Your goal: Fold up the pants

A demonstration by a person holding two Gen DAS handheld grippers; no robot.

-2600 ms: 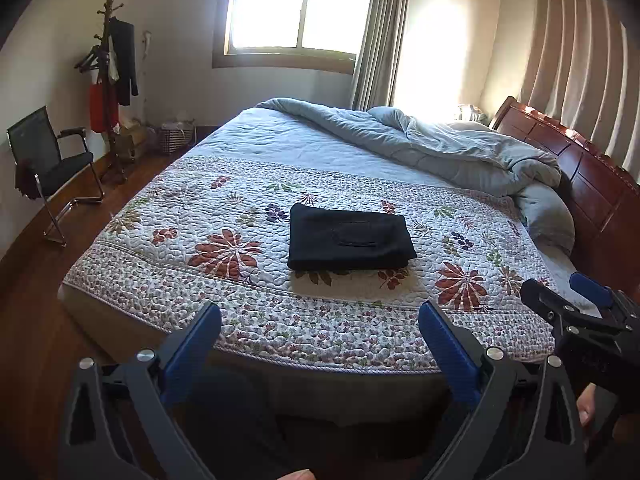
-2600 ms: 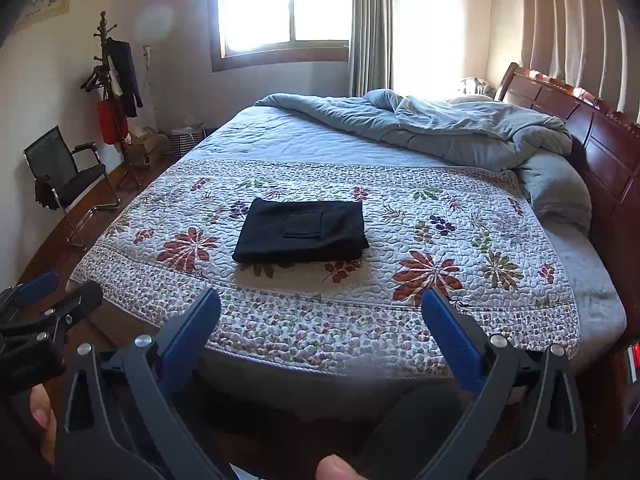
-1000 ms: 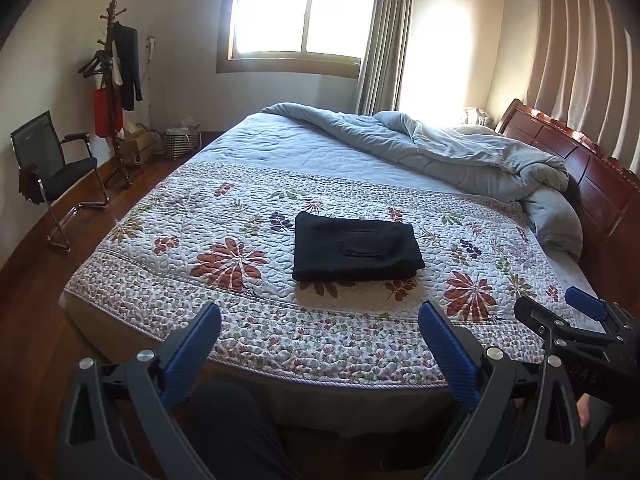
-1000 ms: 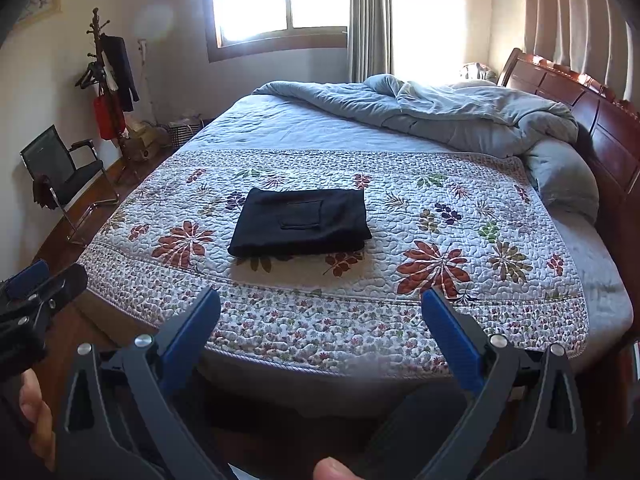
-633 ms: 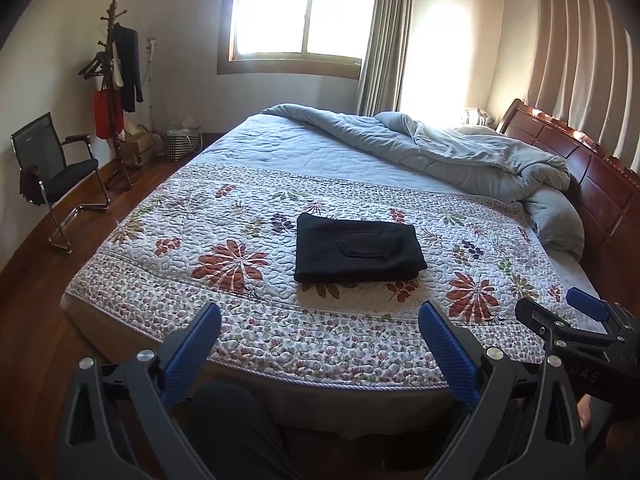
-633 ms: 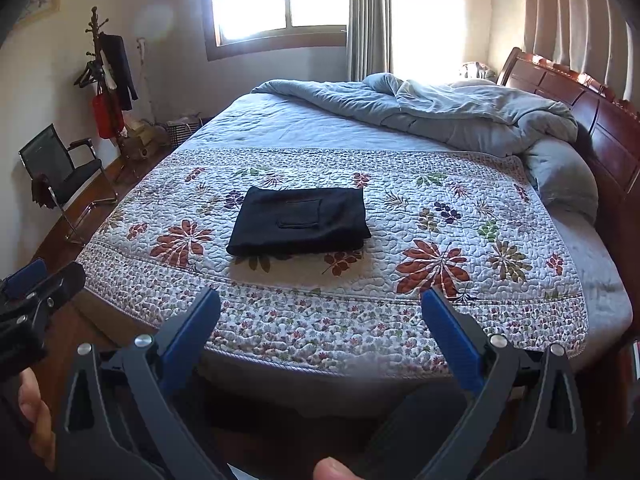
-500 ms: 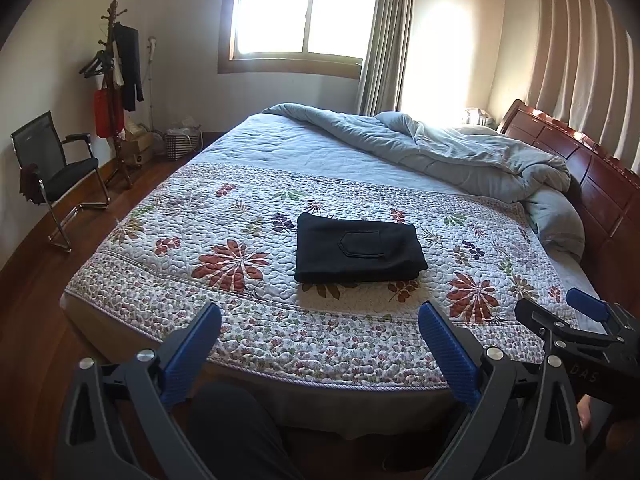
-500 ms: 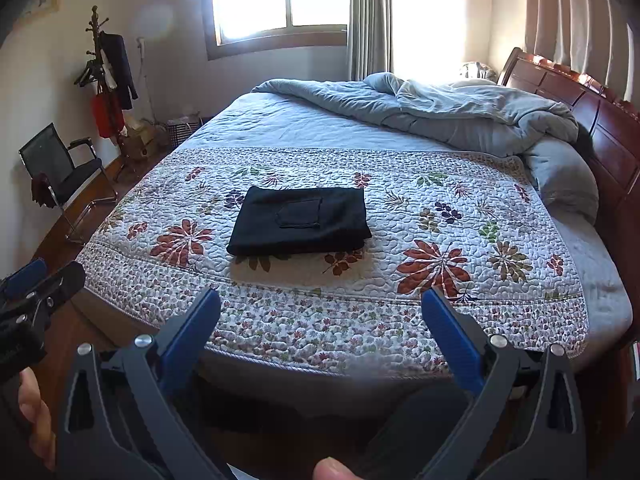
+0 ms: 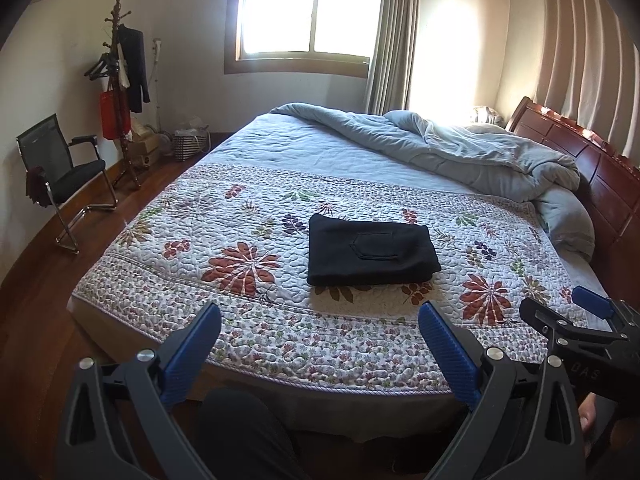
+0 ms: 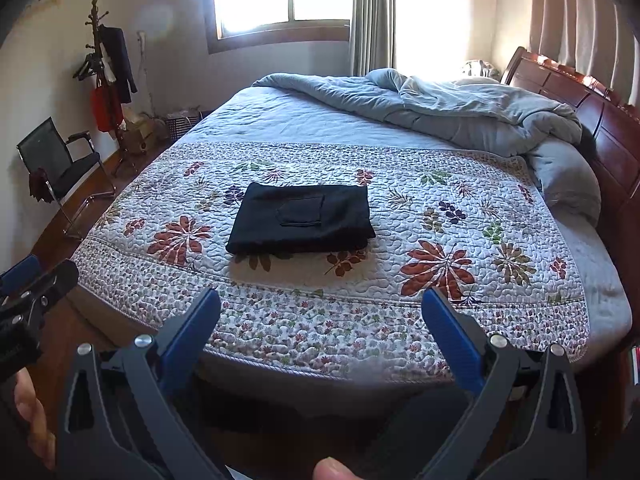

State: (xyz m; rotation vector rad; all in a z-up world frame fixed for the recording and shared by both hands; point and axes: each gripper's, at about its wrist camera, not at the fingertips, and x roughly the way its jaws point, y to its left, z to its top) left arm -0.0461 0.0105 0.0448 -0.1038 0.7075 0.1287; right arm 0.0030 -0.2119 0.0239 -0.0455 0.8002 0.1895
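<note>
Black folded pants (image 9: pixel 370 249) on floral quilt (image 9: pixel 240 240), rumpled grey duvet (image 9: pixel 460 148) behind.

1. The left hand-held gripper (image 9: pixel 318 346) has lifted and tipped slightly since the earliest frames, so the folded pants (image 9: pixel 370 250) and bed (image 9: pixel 280 344) sit a little lower in its view
2. The right hand-held gripper (image 10: pixel 320 334) has edged nearer the bed (image 10: pixel 360 344), and the pants (image 10: pixel 302 218) appear slightly larger

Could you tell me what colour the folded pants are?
Black pants; clearest in the right wrist view.
</note>
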